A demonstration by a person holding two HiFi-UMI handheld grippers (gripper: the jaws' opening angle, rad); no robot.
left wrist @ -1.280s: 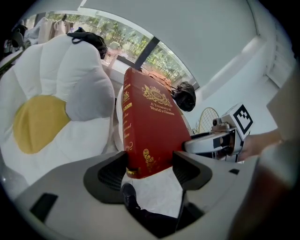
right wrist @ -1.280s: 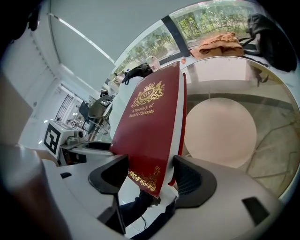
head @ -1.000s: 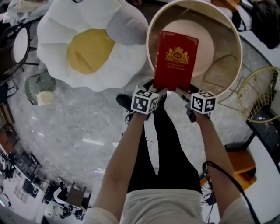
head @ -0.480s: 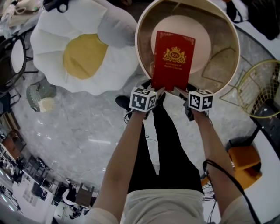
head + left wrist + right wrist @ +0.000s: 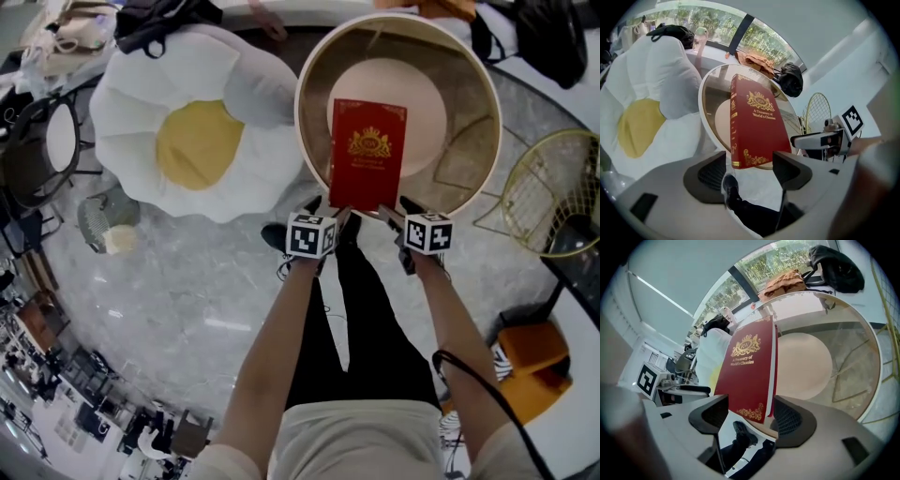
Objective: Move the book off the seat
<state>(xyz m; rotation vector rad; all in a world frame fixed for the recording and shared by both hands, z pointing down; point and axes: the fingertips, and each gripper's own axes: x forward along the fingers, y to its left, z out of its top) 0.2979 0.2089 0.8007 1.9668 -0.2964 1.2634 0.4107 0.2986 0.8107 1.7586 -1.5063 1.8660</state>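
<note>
A red hardback book (image 5: 367, 155) with gold print hangs tilted over the round bowl-shaped seat (image 5: 307, 112), above its pale cushion (image 5: 427, 103) and its front rim. My left gripper (image 5: 339, 215) is at the book's lower left corner and my right gripper (image 5: 388, 212) at its lower right corner. In the left gripper view the book (image 5: 757, 122) fills the gap between the jaws of that gripper (image 5: 750, 164), spine on the left. The right gripper view has the book's (image 5: 752, 371) bottom edge between the pads of that gripper (image 5: 751, 411).
A white and yellow egg-shaped floor cushion (image 5: 197, 131) lies left of the seat. A gold wire chair (image 5: 553, 187) stands at the right, a black round stool (image 5: 42, 150) at far left. The person's legs and shoe (image 5: 279, 239) are below the grippers. Bags (image 5: 534, 37) lie behind.
The book stays held between both grippers. It now looks smaller and sits lower, nearer the seat's front rim. The head view has shifted a little.
</note>
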